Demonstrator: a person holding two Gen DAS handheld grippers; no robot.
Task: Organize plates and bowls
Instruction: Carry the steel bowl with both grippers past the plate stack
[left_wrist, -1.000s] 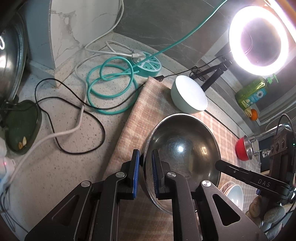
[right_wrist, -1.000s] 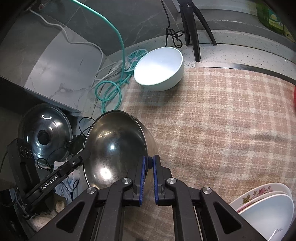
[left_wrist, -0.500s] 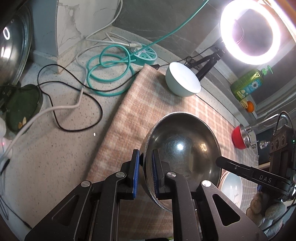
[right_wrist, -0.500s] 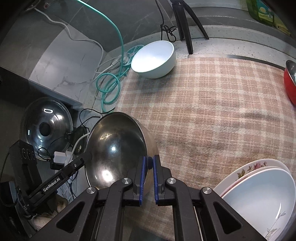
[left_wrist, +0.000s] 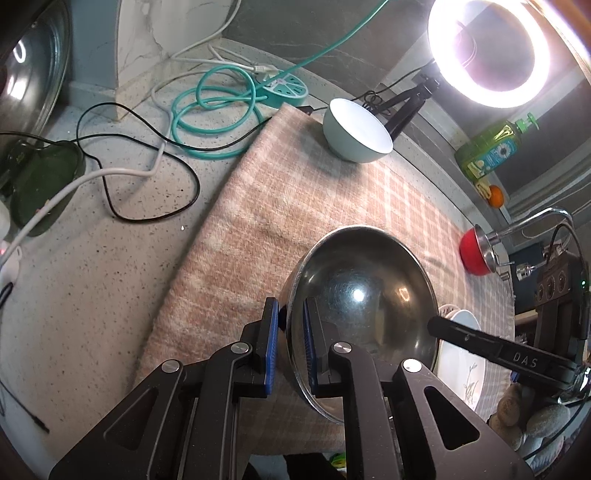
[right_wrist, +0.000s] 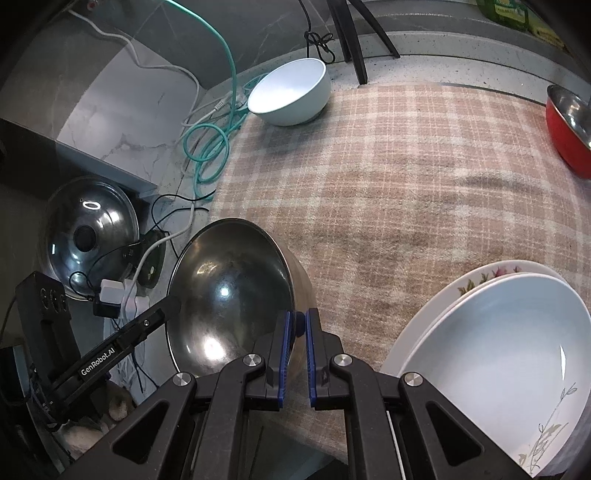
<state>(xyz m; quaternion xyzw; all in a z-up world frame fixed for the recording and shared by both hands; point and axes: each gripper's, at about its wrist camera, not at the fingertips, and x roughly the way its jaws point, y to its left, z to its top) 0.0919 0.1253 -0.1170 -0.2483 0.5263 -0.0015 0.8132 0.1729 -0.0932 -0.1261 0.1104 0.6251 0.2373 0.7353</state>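
Across the speckled countertop a pink plaid cloth is lying spread, taking up most of the work surface. Above its near edge a large steel bowl is hanging tilted, gripped at opposite points of its rim by both tools. Beside it, at the cloth's near right corner, two plates are sitting stacked, a pale blue one on a flowered one. At the far left corner of the cloth a white bowl is resting, leaning to one side, and a red bowl is sitting at the far right edge. The left gripper is pinching the steel bowl's rim, its blue pads nearly together with only the thin metal between them. The right gripper is clamping the opposite rim just as tightly.
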